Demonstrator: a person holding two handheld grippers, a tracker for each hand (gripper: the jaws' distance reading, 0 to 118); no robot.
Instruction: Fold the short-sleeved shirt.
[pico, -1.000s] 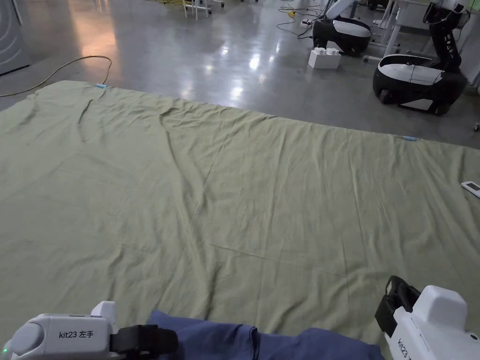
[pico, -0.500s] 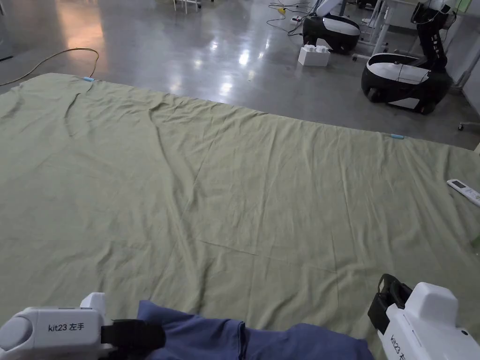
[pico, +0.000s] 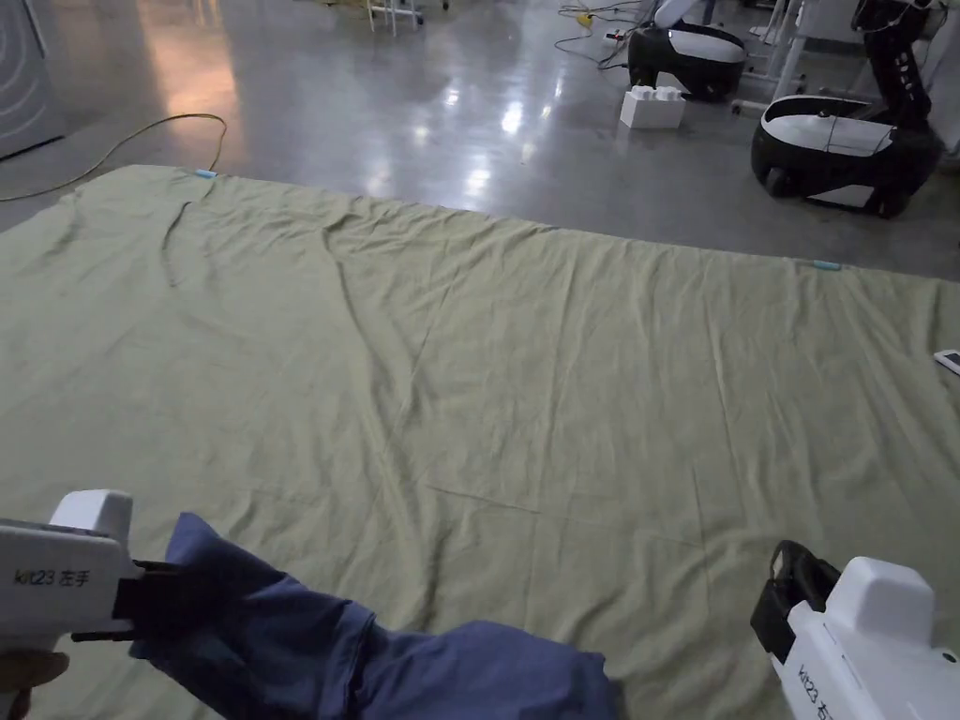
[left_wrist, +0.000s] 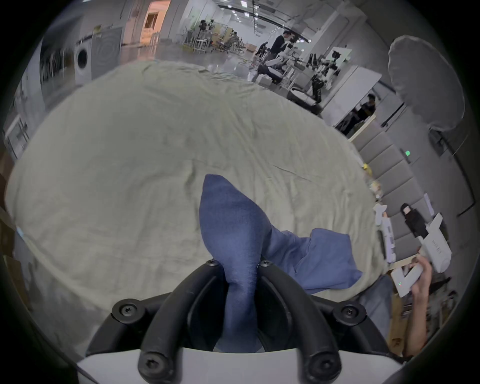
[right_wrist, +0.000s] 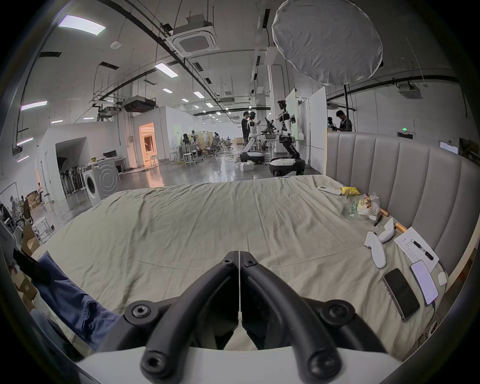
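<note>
Clearly left gripper (left_wrist: 240, 265) jaws pinch blue shirt (left_wrist: 233, 220); right gripper (right_wrist: 239, 256) jaws pressed together, empty.

Left tongs (left_wrist: 240, 265): at 8 o'clock in head view, jaws clamped on blue shirt (left_wrist: 233, 228).
Right tongs (right_wrist: 239, 256): at 4 o'clock, jaws pressed together, holding nothing.

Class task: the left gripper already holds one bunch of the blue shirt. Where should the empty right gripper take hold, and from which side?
Probably the loose far end of the blue shirt, which lies slumped on the green sheet toward the right gripper. Come in from the right, low along the sheet, and pinch an outer edge there: the left gripper lifts the other end, so spreading needs an opposite hold.
</note>
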